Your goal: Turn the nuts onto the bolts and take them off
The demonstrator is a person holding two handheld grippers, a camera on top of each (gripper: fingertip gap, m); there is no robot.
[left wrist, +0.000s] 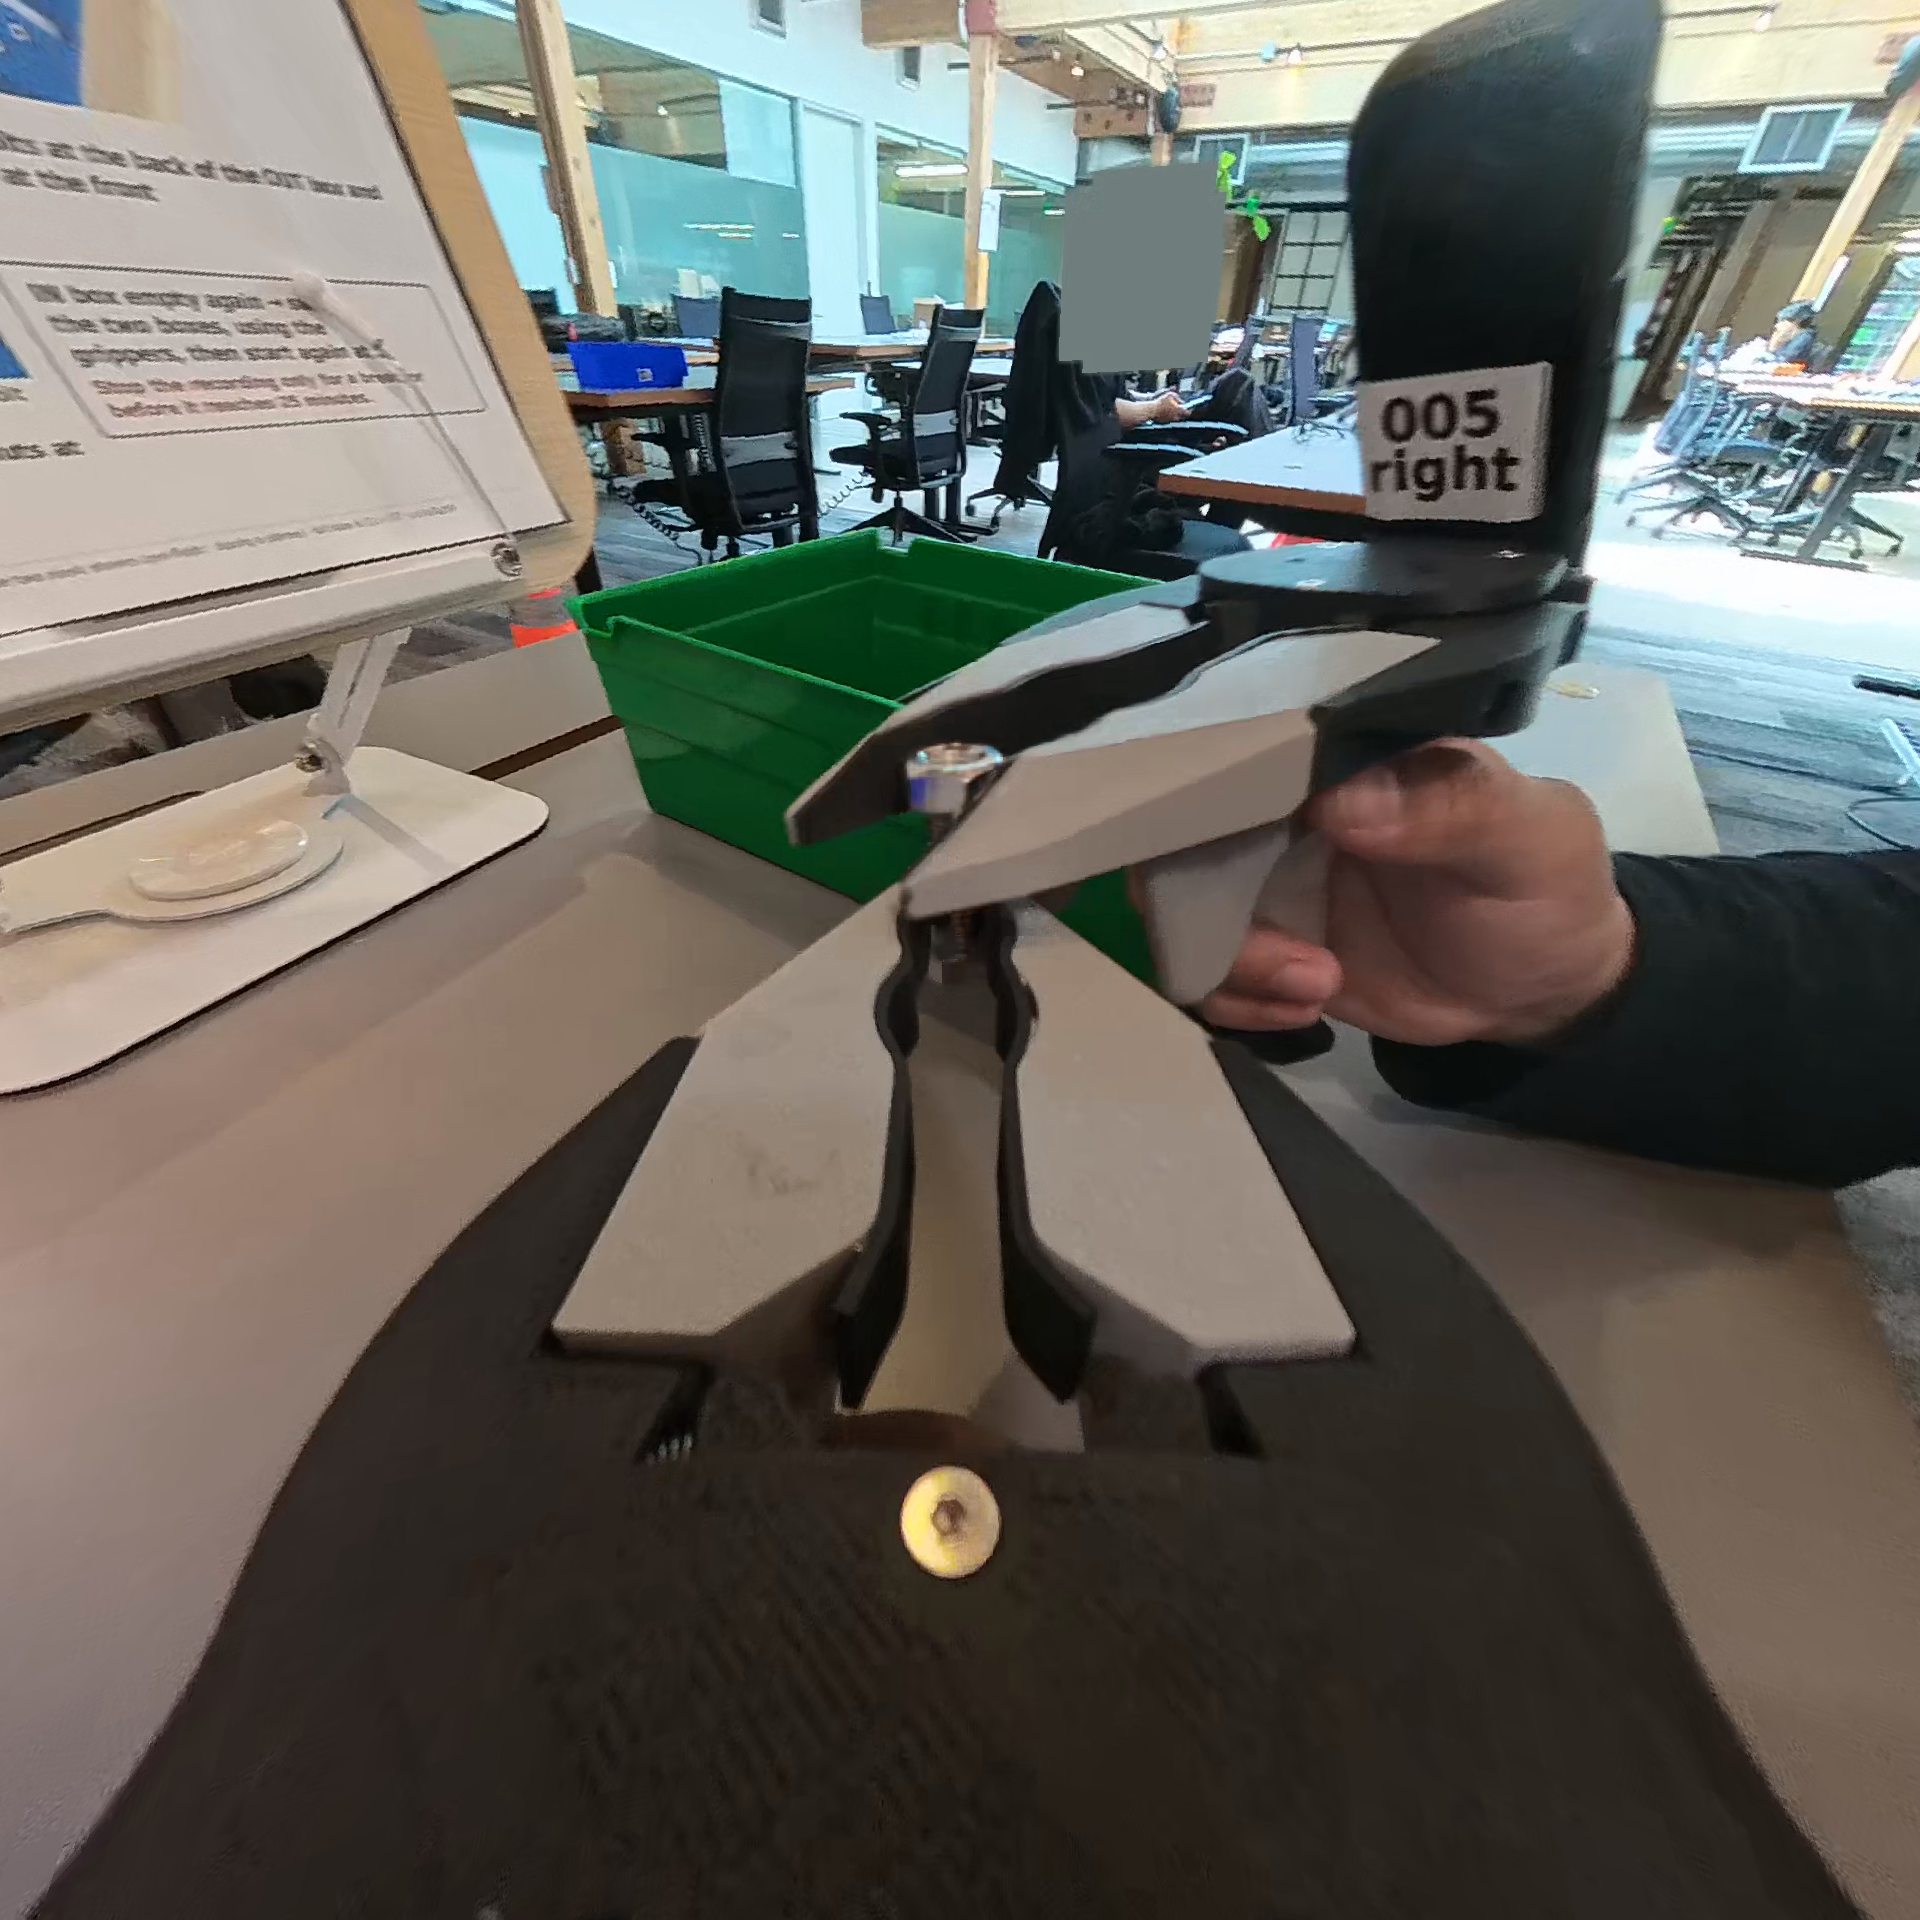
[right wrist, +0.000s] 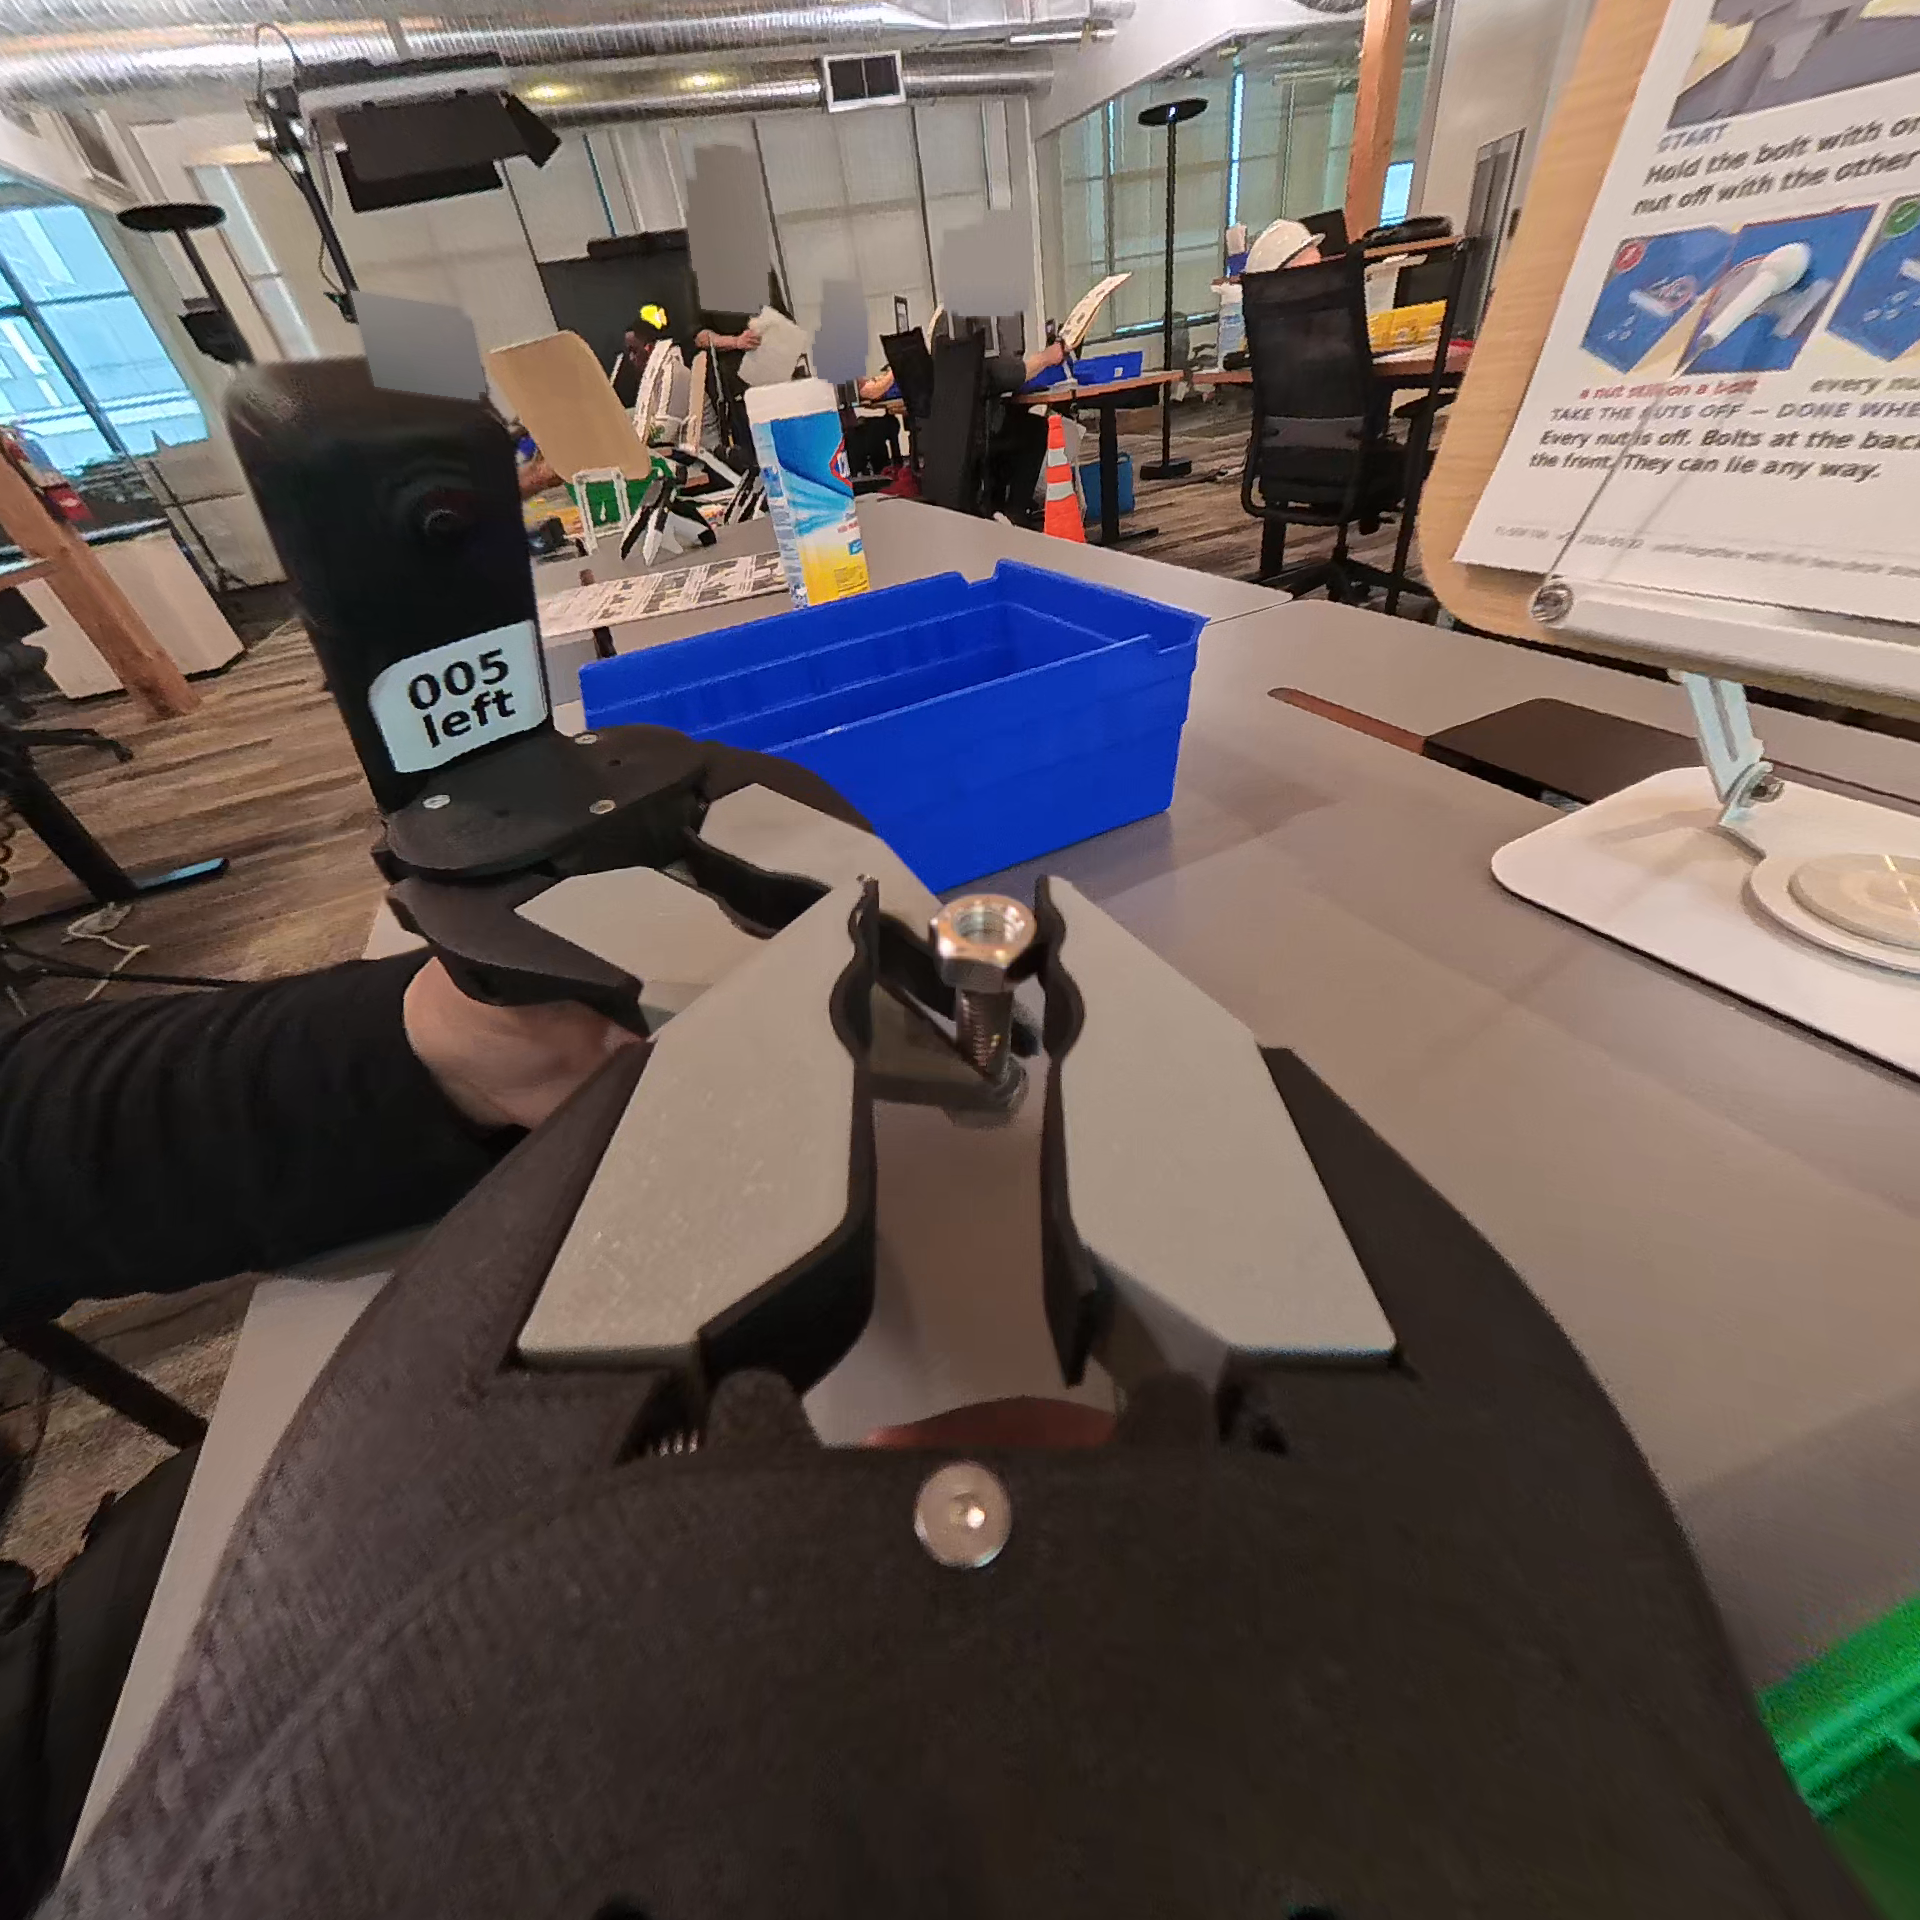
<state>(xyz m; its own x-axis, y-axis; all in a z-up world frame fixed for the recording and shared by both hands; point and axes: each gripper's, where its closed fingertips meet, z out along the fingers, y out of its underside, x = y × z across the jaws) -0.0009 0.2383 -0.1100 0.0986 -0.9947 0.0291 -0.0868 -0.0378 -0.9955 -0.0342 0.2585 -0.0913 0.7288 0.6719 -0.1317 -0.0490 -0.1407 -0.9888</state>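
Bolt [right wrist: 985, 1023] stands upright at frame centre, left gripper [left wrist: 951, 935] clamped on its lower shank, right gripper [right wrist: 956, 909] closed on the top nut [right wrist: 982, 940].

Bolt [left wrist: 940, 795] between two hand-held grippers

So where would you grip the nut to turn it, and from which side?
Grip the nut across two opposite flats of its hexagon, coming in from the side, square to the bolt. The bolt stands roughly upright with the nut at its top and the left gripper clamping its lower end. The right gripper is placed about this way.
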